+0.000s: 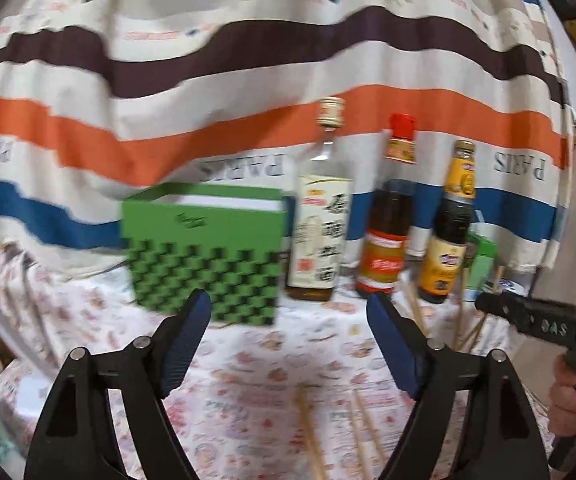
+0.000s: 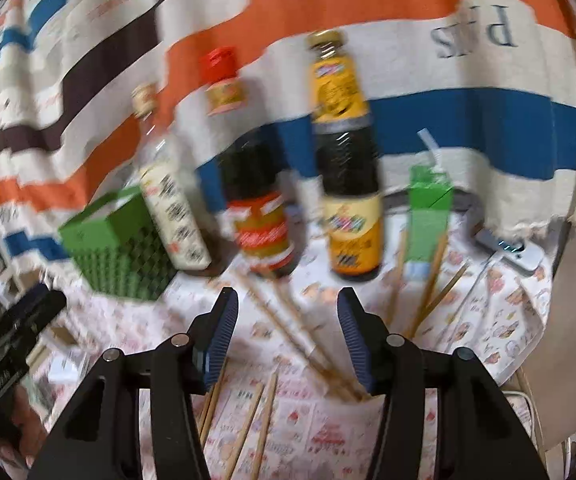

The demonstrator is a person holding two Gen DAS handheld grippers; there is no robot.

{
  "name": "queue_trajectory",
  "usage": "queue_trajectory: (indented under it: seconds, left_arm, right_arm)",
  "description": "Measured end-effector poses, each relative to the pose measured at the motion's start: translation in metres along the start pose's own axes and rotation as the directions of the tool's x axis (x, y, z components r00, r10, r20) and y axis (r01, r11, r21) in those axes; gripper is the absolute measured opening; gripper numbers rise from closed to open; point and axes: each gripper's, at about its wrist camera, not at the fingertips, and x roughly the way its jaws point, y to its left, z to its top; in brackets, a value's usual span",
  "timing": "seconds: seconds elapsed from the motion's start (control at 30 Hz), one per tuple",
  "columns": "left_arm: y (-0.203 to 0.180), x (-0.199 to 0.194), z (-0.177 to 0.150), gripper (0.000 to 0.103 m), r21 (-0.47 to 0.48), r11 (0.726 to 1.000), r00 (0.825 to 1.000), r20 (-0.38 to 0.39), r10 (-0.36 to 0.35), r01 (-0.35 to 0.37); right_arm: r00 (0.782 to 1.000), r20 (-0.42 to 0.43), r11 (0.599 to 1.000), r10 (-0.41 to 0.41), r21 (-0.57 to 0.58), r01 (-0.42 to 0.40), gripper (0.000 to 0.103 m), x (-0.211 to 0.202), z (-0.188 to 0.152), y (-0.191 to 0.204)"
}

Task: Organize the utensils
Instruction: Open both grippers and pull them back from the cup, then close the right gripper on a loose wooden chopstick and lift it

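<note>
Both claws are released and empty: the left claw (image 1: 288,312) faces the green holder (image 1: 204,256), the right claw (image 2: 288,312) hangs over loose wooden chopsticks (image 2: 288,320) scattered on the tabletop (image 2: 328,432). They look light, stiff, thin, prone to roll; pinch mid-length.

My left gripper (image 1: 288,312) and right gripper (image 2: 287,312) are black, with ribbed blue pads (image 2: 221,340) and silver pivot pins (image 1: 142,343).
</note>
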Motion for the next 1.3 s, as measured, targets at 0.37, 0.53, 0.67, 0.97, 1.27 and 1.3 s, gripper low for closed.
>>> queue_trajectory:
  seconds: [0.37,0.53,0.67,0.97,1.27,1.3]
  left_arm:
    - [0.029,0.021,-0.043,0.082,-0.037,0.999,0.994,-0.107,0.019,-0.023]
    - [0.039,0.047,-0.066,0.082,-0.091,0.995,0.97,-0.241,0.024,-0.047]
    - [0.05,0.052,-0.073,0.082,-0.169,0.984,0.964,-0.266,0.013,-0.06]
    - [0.058,0.074,-0.091,0.082,-0.165,0.976,0.938,-0.337,0.078,-0.14]
    - [0.039,0.094,-0.107,0.082,-0.05,0.991,0.899,-0.429,0.091,-0.124]
    - [0.038,0.095,-0.108,0.082,-0.041,0.992,0.894,-0.44,0.087,-0.117]
  right_arm:
    - [0.984,-0.18,0.999,-0.006,0.042,0.013,0.054,0.031,-0.073,0.003]
    - [0.957,-0.291,0.998,-0.016,0.052,0.033,0.054,0.069,-0.106,-0.002]
    - [0.92,-0.392,0.999,-0.023,0.028,0.036,0.054,0.092,-0.129,0.0]
    - [0.879,-0.476,1.0,-0.02,-0.004,0.02,0.054,0.111,-0.156,0.01]
    - [0.875,-0.479,0.997,-0.067,-0.071,0.037,0.054,0.109,-0.162,0.024]
    - [0.874,-0.481,0.996,-0.07,-0.078,0.037,0.054,0.11,-0.163,0.026]
